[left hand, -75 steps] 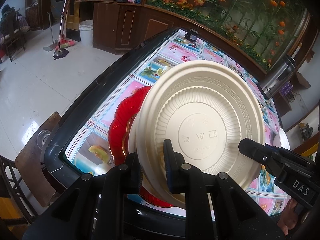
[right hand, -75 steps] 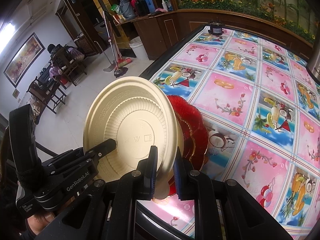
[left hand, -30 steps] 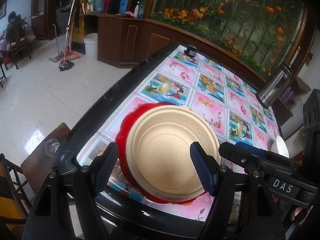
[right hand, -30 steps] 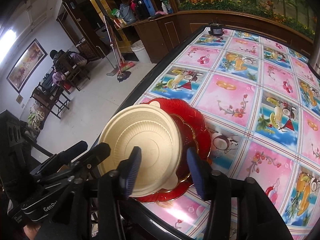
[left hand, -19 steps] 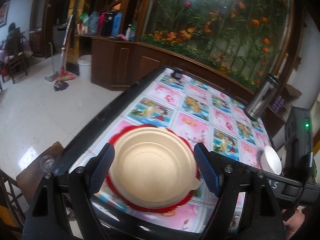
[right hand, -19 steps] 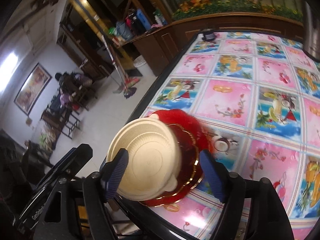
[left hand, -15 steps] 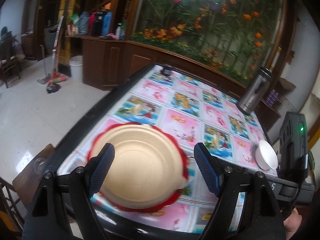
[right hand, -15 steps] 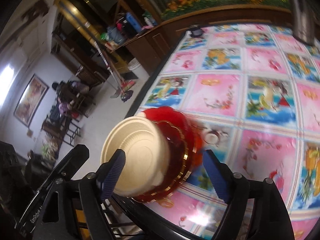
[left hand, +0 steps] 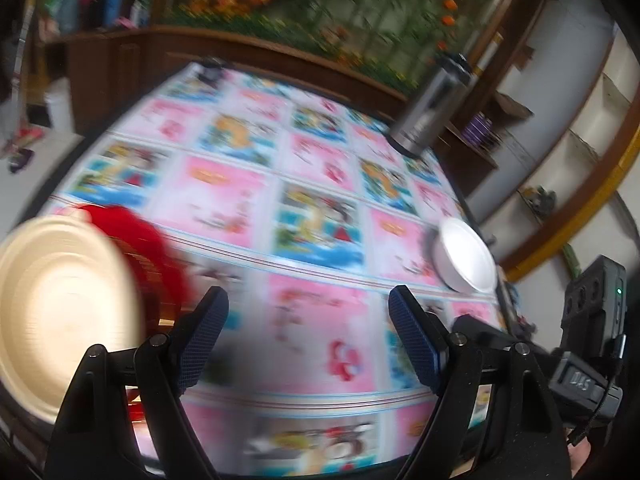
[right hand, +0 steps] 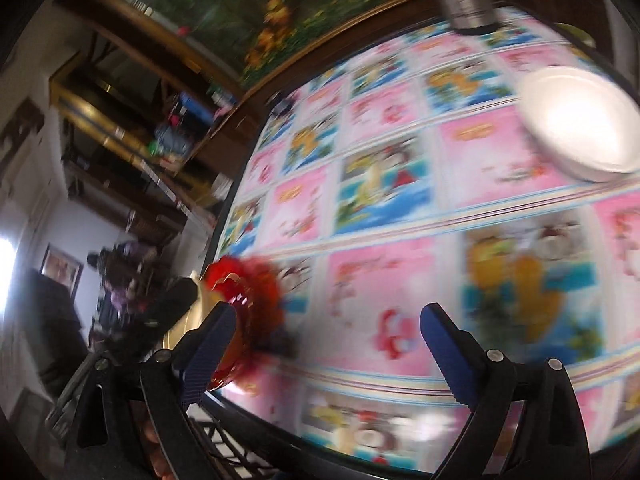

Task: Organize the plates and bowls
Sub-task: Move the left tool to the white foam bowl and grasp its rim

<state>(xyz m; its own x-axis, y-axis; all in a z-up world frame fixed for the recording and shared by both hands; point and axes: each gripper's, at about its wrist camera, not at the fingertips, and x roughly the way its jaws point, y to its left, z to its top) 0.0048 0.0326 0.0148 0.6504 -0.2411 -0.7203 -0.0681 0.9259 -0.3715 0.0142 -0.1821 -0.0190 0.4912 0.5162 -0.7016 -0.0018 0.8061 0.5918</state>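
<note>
A cream plate [left hand: 60,304] lies upside down on a red plate [left hand: 136,236] at the table's near left corner; the red plate also shows in the right wrist view [right hand: 248,292]. A white bowl [left hand: 464,260] sits at the right side of the table, also in the right wrist view [right hand: 580,120]. My left gripper [left hand: 308,332] is open and empty, to the right of the stacked plates. My right gripper [right hand: 324,344] is open and empty above the table's near edge. Both views are blurred by motion.
A steel flask [left hand: 432,108] stands at the far right of the table [left hand: 320,352], which carries a pink and blue fruit-print cloth. A wooden planter ledge [left hand: 280,52] runs behind the table. Chairs and floor lie to the left.
Both grippers let go of the cream plate, which now lies on the red plate. Both have opened wide and swung right towards the white bowl.
</note>
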